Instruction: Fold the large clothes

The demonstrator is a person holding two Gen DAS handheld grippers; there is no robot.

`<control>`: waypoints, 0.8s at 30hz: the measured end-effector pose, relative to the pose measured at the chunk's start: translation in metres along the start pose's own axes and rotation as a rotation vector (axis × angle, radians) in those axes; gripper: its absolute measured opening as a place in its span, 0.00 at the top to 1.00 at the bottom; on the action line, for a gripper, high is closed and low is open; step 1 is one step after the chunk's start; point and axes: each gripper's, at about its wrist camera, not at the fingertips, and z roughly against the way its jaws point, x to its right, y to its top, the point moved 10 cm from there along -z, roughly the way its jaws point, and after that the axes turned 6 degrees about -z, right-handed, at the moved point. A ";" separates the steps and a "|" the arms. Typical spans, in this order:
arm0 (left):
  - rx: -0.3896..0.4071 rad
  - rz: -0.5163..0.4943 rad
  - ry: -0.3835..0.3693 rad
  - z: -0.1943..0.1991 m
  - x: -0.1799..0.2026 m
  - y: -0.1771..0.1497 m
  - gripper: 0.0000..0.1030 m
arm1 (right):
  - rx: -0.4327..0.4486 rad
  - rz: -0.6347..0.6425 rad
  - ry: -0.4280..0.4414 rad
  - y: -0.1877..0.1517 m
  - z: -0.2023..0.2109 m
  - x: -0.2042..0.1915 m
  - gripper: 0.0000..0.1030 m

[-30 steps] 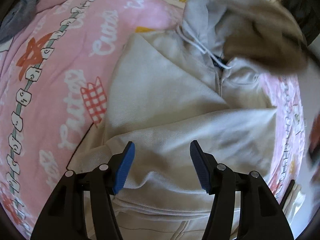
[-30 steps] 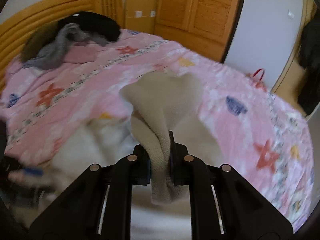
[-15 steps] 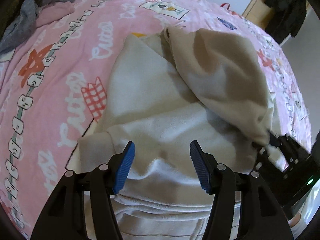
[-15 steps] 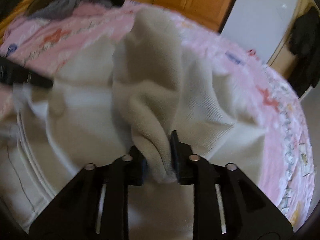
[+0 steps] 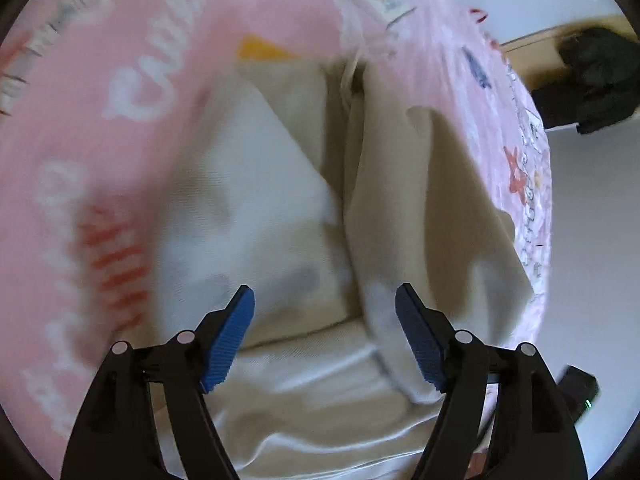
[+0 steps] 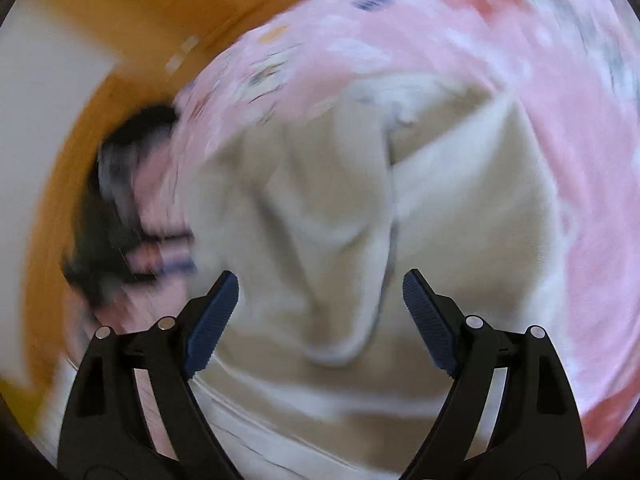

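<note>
Plainly, the loosely laid fold risked slumping: the right flap of the hoodie (image 5: 420, 200) lay bunched and thick over the middle, so it could slide off or crease. Both views were blurred. The left hand-held gripper (image 5: 325, 324) stood wide apart, holding nothing, just above the near part of the hoodie on the bed (image 5: 120, 40). The right hand-held gripper (image 6: 320, 312) was likewise spread and empty, the flap's tip lying between its fingers.

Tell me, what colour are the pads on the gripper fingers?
Blue, on black fingers. The left wrist view shows the pads best.
</note>
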 end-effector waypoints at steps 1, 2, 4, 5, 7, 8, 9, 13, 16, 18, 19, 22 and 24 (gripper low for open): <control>-0.024 0.029 -0.003 -0.011 -0.003 0.004 0.32 | -0.016 -0.042 -0.006 0.008 -0.008 0.004 0.20; -0.046 0.051 -0.024 -0.021 -0.002 0.006 0.32 | -0.033 -0.064 -0.017 0.015 -0.016 0.007 0.20; -0.080 0.089 -0.074 -0.035 0.001 0.009 0.32 | -0.069 -0.085 -0.005 0.023 -0.035 0.008 0.20; -0.089 0.094 -0.081 -0.039 0.001 0.010 0.32 | -0.094 -0.093 -0.024 0.024 -0.045 0.010 0.20; -0.103 0.085 -0.064 -0.049 0.004 0.013 0.32 | -0.127 -0.111 -0.032 0.020 -0.061 0.014 0.23; -0.108 0.080 -0.058 -0.052 0.005 0.014 0.32 | -0.128 -0.115 -0.017 0.017 -0.065 0.012 0.27; -0.110 0.073 -0.052 -0.054 0.006 0.016 0.40 | -0.137 -0.103 -0.006 0.015 -0.069 0.008 0.41; -0.090 0.049 -0.141 -0.049 0.029 0.019 0.94 | -0.100 -0.039 0.004 0.013 -0.064 0.001 0.84; -0.031 -0.009 -0.052 -0.038 0.035 0.023 0.95 | -0.058 -0.058 0.067 0.022 -0.053 0.000 0.87; 0.021 -0.046 -0.013 -0.026 0.040 0.024 0.95 | -0.015 -0.077 0.128 0.035 -0.039 -0.003 0.88; 0.049 -0.069 0.009 -0.018 0.043 0.024 0.95 | -0.003 -0.084 0.151 0.041 -0.035 -0.006 0.88; 0.144 -0.124 0.046 0.012 0.052 0.021 0.95 | 0.056 -0.093 0.270 0.059 -0.011 -0.017 0.88; 0.199 -0.125 0.028 0.033 0.054 0.018 0.95 | 0.101 -0.048 0.392 0.069 0.010 -0.032 0.88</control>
